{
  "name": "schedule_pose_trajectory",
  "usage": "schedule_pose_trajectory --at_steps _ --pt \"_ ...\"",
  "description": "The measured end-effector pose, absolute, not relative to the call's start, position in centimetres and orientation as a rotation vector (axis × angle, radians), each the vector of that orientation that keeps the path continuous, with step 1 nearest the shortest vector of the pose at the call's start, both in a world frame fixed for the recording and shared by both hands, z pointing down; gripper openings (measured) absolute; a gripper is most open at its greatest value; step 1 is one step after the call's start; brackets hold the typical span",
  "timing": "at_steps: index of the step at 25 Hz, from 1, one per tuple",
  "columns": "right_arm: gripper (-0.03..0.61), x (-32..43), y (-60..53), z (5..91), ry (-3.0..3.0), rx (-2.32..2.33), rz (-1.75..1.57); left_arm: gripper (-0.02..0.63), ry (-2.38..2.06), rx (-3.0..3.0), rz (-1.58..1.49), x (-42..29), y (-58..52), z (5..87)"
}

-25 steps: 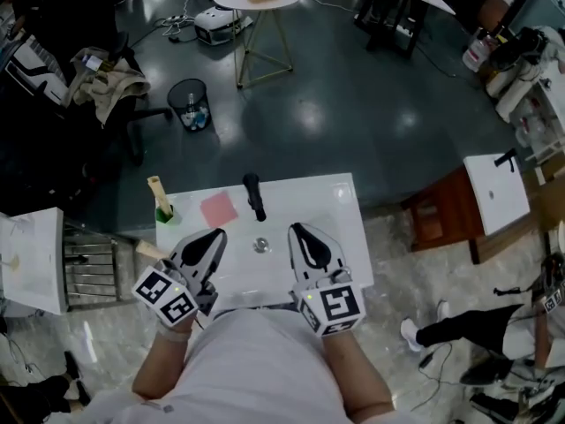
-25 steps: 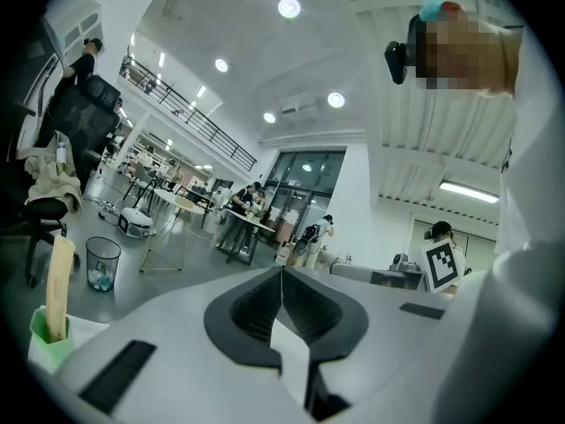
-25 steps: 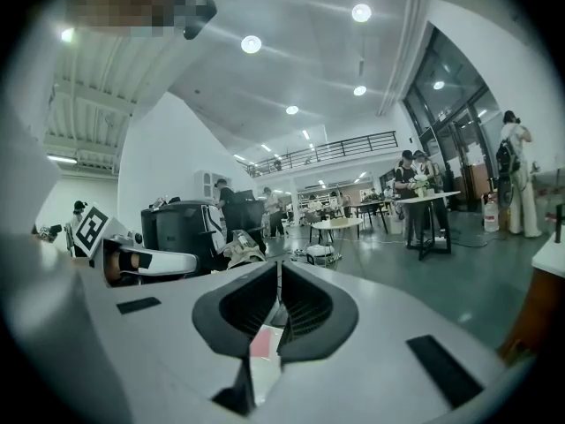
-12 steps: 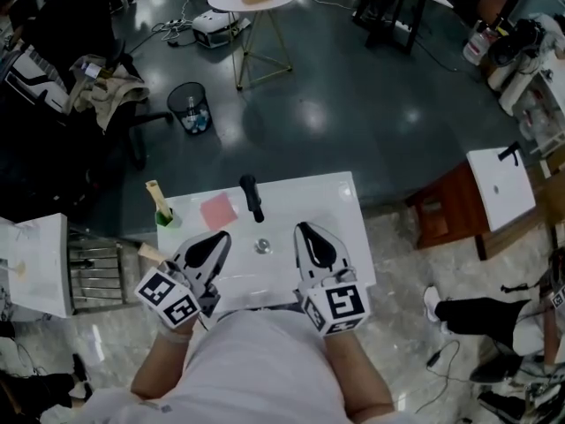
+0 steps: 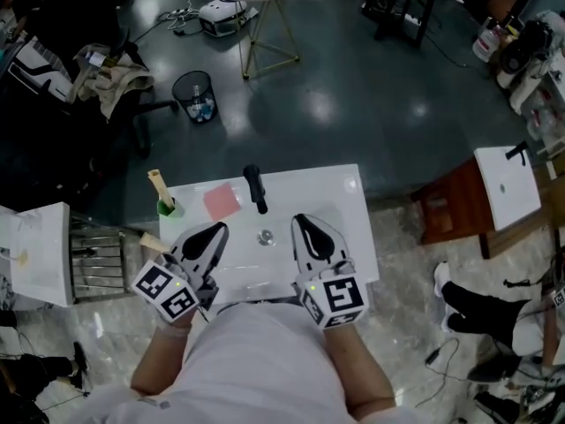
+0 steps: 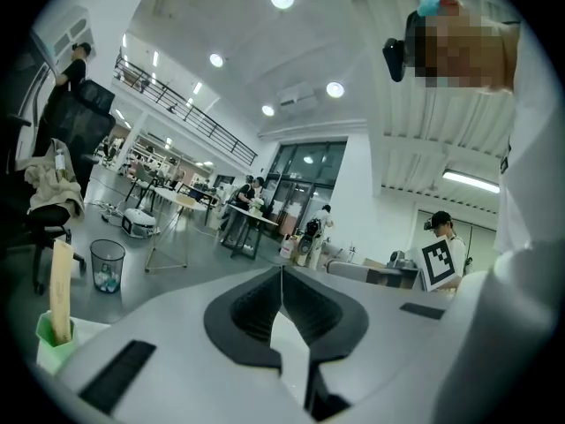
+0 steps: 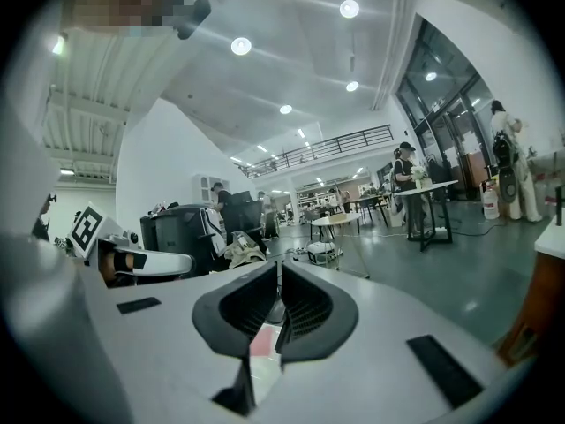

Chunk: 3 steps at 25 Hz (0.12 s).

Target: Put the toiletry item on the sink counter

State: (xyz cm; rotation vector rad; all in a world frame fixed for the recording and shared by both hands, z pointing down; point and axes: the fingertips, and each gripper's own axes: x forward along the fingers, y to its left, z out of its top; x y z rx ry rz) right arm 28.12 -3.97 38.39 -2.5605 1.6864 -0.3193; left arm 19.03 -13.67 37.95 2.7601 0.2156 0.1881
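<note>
Nothing was in either of your grippers, and the toiletry bits sat on the white rectangular sink counter [image 5: 344,193].

Your left gripper [image 5: 210,233] had its jaws pressed together with nothing between them. Same deal with your right gripper [image 5: 306,228]. You held both over the near side of the counter, one on each side of the round metal drain [image 5: 266,236]. A small green cup [image 5: 168,208] with a pale wooden stick [image 5: 157,186] standing in it sat at the back left corner. A flat pink square [image 5: 221,201] lay just beside the black tap [image 5: 255,188], well apart from both grippers. Honestly couldn't tell what that pink square was.
</note>
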Motion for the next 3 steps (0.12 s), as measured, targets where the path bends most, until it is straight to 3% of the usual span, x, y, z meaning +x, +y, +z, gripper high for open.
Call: schedule_pose_trajectory --at_steps 3 --pt "0.028 28.27 -4.13 38.26 1.694 -2.560 -0.314 0.018 0.209 2.762 0.183 19.09 -13.80 37.89"
